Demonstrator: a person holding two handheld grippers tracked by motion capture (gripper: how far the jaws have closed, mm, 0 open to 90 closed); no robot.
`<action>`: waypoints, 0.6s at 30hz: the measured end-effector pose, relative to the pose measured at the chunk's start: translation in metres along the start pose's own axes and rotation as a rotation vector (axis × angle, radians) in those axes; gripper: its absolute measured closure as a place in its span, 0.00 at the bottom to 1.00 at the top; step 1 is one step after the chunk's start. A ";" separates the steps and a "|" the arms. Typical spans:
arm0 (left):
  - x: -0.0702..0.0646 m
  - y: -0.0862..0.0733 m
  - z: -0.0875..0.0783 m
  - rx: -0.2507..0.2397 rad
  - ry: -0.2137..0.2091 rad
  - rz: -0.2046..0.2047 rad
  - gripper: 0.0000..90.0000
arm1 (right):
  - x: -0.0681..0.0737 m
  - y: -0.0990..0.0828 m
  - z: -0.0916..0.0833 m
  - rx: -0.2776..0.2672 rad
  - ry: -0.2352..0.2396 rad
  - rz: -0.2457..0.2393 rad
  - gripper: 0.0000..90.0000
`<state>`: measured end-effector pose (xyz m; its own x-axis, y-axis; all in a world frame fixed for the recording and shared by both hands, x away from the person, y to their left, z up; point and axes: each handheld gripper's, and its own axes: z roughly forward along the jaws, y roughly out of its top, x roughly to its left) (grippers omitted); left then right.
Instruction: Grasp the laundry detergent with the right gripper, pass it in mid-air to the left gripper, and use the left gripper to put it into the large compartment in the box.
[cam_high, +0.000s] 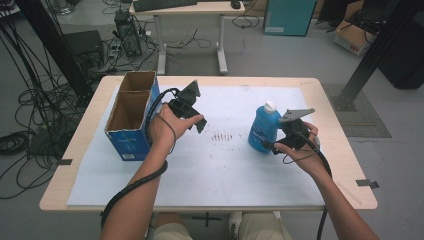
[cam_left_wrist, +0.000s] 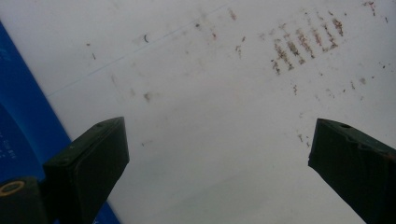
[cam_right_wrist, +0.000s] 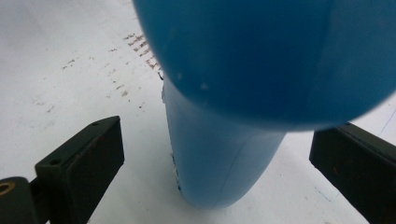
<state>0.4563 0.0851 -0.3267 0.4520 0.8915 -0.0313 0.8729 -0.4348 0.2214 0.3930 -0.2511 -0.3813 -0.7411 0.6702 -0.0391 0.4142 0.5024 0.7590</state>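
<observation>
A blue bottle (cam_high: 262, 131) with a white cap stands upright on the white sheet (cam_high: 225, 170), right of centre. My right gripper (cam_high: 276, 144) is at its right side, open. In the right gripper view the bottle (cam_right_wrist: 219, 158) stands between the spread jaws of the right gripper (cam_right_wrist: 215, 140), and neither jaw touches it. An open blue cardboard box (cam_high: 131, 117) stands at the sheet's left. My left gripper (cam_high: 199, 121) hovers just to the right of the box, open, over bare sheet. In the left gripper view the left gripper (cam_left_wrist: 219, 140) holds nothing, and the box wall (cam_left_wrist: 23, 121) is at the left edge.
Brown smudge marks (cam_high: 220, 136) dot the sheet between the two grippers, and the smudge marks (cam_left_wrist: 303, 44) also lie ahead of the left jaws. The wooden table edge (cam_high: 345, 150) frames the sheet. Beyond the table are cables, a desk (cam_high: 190, 10) and boxes on the floor.
</observation>
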 end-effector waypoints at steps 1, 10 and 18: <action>0.000 0.000 0.000 0.002 -0.001 0.001 0.06 | 0.000 0.000 0.000 -0.008 -0.003 0.002 0.03; -0.001 0.001 0.000 -0.001 -0.002 0.005 0.06 | 0.001 -0.002 0.003 -0.034 -0.010 0.006 0.03; -0.001 0.001 0.000 -0.002 -0.002 0.005 0.06 | 0.002 -0.003 0.006 -0.055 -0.014 0.003 0.02</action>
<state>0.4566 0.0842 -0.3266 0.4569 0.8889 -0.0319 0.8702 -0.4393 0.2231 0.3934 -0.2479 -0.3872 -0.7325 0.6793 -0.0453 0.3865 0.4697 0.7937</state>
